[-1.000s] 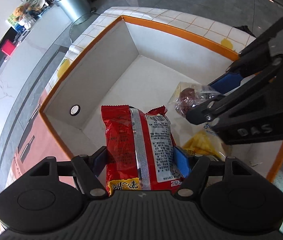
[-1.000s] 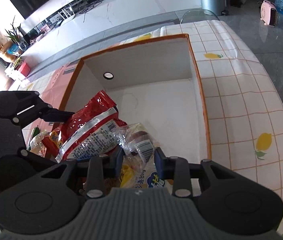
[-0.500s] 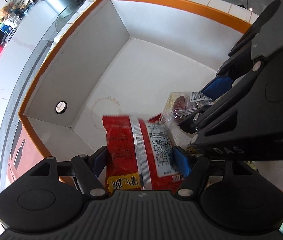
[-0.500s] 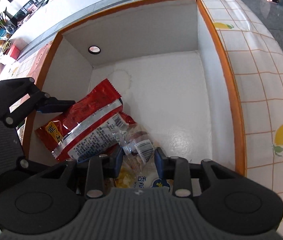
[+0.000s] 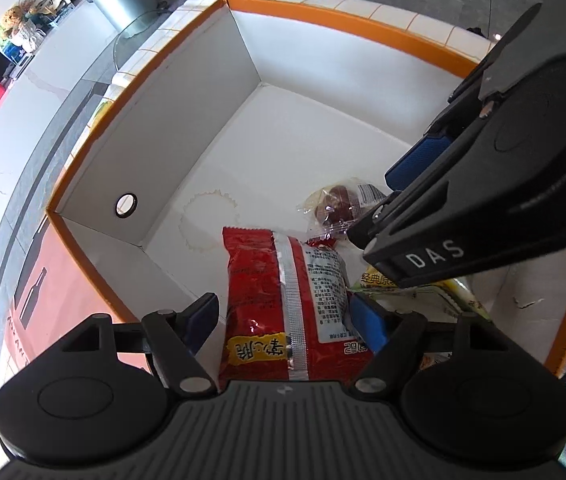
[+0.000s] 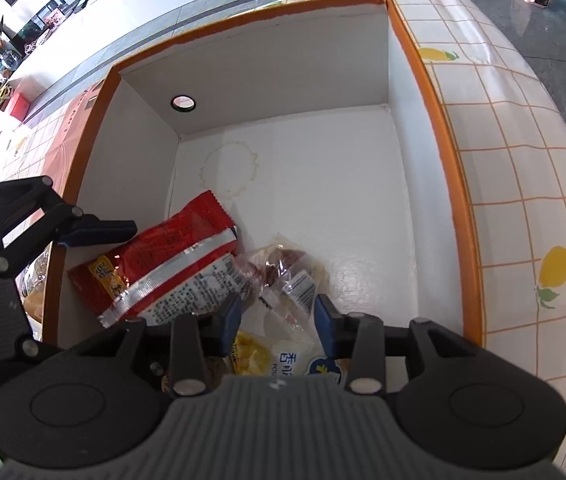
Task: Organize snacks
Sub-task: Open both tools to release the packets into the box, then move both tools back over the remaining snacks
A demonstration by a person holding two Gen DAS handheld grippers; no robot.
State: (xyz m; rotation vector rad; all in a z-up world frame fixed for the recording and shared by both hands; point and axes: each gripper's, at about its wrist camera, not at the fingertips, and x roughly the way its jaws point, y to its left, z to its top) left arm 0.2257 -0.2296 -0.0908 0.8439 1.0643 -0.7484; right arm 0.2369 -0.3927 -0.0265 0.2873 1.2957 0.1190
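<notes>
Snacks go into the orange-rimmed white box (image 5: 335, 20), which sits on a lemon-print tablecloth (image 6: 523, 160); both tongs reach down into its near end, so this looks like the drop-off step.

Left side: left gripper (image 5: 283, 316) straddles the red packet (image 5: 283, 292), jaws opening. A gap shows between its left pad and the packet; the right pad is just beside the packet's edge, contact unclear. In the right wrist view the packet lies tilted on the box floor, so it reads as released, not carried. Placed near the left wall, probably to leave the far floor free.

Right of it: clear bag of dark red sweets (image 6: 283, 268), touching the red packet's corner. Right gripper (image 6: 277, 312) has this bag between its blue pads, jaws opening; the pads look slightly clear of the film, so the grip appears to be letting go.

Near end, under both: a yellow packet (image 6: 251, 354) and a white packet with blue print (image 6: 295, 358), partly hidden by the gripper body.

Far half of the box floor holds only a ring stain (image 6: 229, 168).
</notes>
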